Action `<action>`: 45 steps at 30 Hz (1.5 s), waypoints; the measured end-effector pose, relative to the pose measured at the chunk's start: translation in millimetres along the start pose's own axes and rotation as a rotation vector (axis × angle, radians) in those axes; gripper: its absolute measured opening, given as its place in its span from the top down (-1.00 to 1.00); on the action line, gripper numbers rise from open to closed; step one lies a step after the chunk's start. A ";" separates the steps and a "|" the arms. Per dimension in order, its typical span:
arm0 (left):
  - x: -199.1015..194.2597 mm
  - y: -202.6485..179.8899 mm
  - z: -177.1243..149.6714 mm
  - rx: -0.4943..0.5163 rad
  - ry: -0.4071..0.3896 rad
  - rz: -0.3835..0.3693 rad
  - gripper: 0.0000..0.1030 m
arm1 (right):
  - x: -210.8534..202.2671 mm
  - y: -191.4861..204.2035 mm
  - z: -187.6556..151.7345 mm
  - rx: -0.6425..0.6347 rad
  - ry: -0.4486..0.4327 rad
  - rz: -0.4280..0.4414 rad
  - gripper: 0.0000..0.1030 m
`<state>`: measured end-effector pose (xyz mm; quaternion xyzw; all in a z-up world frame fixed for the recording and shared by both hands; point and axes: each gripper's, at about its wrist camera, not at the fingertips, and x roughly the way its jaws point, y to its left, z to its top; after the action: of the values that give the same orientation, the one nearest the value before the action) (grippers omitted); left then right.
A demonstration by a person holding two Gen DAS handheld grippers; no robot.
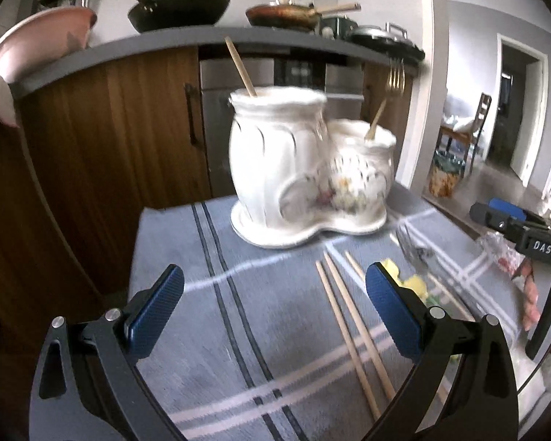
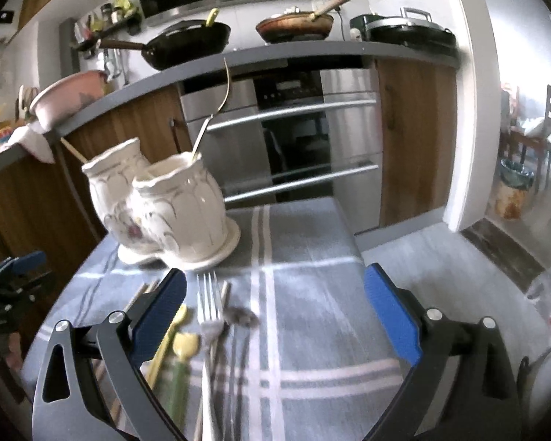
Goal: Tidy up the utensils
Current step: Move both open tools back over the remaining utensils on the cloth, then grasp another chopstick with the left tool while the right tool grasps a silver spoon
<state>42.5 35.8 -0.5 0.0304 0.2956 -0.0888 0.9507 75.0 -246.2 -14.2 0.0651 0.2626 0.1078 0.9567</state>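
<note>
Utensils: fork [image 2: 210, 316], spoon [image 2: 240, 318], chopsticks [image 1: 352, 327] lie loose on the cloth [image 2: 312, 294], near side of the holder [image 2: 172, 202]. Your L gripper [image 1: 275, 308] and R gripper [image 2: 275, 312] both gape wide, empty, prob. lined up to grab.

Glazed white ceramic utensil holder [image 2: 165, 205], glossy, at centre left of the right wrist view. Matt woven cloth [image 2: 312, 257] with pale stripes beneath. Bright polished metal fork [image 2: 209, 312] at lower centre. Bare matt wooden chopsticks [image 1: 352, 327] at lower centre of the left wrist view. Ribbed blue rubbery pads [image 1: 154, 305] on black matt plastic fingers. Brushed steel oven front [image 2: 349, 139], wood-grain cabinet doors [image 1: 128, 117].
</note>
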 end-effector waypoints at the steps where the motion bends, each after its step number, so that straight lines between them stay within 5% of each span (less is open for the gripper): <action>1: 2.9 -2.0 -2.4 0.005 0.014 -0.003 -0.90 | 0.4 -0.6 -3.2 -0.001 0.012 0.004 -0.87; 12: 33.8 -18.3 -22.8 0.053 0.229 -0.031 -0.89 | 12.3 17.6 -36.4 -0.147 0.174 -0.002 -0.88; 21: 41.7 -23.5 -30.8 0.090 0.283 -0.010 -0.89 | 15.8 12.6 -37.0 -0.129 0.212 -0.006 -0.87; 24: 45.6 -26.7 -32.7 0.107 0.301 -0.007 -0.64 | 18.3 13.7 -34.7 -0.133 0.211 -0.006 -0.81; 31: 43.1 -39.8 -28.9 0.134 0.313 -0.086 0.03 | 35.3 21.7 -27.7 -0.147 0.258 0.003 -0.01; 40: 41.4 -46.4 -26.4 0.143 0.337 -0.121 0.57 | 51.2 28.7 -23.9 -0.147 0.314 0.028 0.42; 45: 35.5 -47.9 -27.5 0.163 0.376 -0.160 0.63 | 53.9 35.9 -24.5 -0.167 0.317 0.034 0.57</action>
<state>47.0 -13.6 -43.6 0.0997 0.4611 -0.1805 0.8631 101.4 -196.8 -54.9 -0.0279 0.3994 0.1541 0.9033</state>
